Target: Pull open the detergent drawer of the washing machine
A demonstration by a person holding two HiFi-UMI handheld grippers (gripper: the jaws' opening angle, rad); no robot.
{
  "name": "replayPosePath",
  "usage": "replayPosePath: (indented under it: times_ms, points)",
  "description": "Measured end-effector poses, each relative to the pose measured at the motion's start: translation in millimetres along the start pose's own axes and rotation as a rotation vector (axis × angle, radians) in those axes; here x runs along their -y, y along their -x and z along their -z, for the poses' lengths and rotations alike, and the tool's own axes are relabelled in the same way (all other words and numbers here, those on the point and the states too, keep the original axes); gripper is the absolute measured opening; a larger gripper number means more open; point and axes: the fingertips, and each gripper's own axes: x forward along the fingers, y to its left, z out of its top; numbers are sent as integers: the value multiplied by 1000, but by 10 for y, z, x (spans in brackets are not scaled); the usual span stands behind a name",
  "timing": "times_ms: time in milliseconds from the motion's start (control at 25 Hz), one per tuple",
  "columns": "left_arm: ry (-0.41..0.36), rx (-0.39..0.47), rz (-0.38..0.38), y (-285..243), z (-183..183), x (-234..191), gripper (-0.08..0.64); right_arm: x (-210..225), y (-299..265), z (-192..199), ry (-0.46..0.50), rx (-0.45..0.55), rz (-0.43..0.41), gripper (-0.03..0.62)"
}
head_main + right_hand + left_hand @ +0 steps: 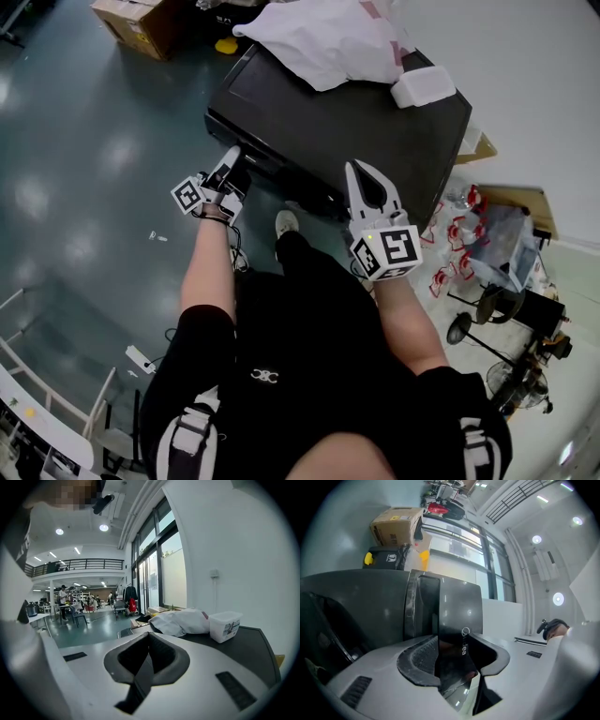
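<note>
From the head view I cannot see the washing machine's (375, 122) front face, only its dark top. The left gripper (232, 164) covers the front left corner where the detergent drawer (454, 616) sits. In the left gripper view, which looks tilted onto its side, the drawer's glossy dark panel runs between the jaws. They are closed on it, and the near end of the panel is lost in the shadow between them. I cannot tell how far out the drawer stands. My operator's torso and legs block the lower middle of the head view.

The right gripper (360, 169) hangs over the machine's front edge, well apart from the left one, with its jaws together and nothing in them.

There is open floor (84, 141) to the left of the machine. To the right, red-and-white clutter (459, 234) and stands crowd the strip beside the white wall (525, 75). A white shoe (286, 223) is planted just in front of the machine.

A crumpled white bag (328, 37) and a white tub (422, 87) rest on the back of the top. A cardboard box (141, 23) stands behind the machine on the shiny grey-green floor. The right gripper view shows a big hall with tall windows.
</note>
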Motion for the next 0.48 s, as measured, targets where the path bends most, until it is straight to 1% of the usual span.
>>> replayPosePath:
  times_ms: [240,480]
  points:
    - [2,-1,-1,144,18,67,184,-110,-22,-51,39,-3,-16,2]
    - [3,-2,-12,394,78,163,175,-282,-6,0,46,-16,-36,2]
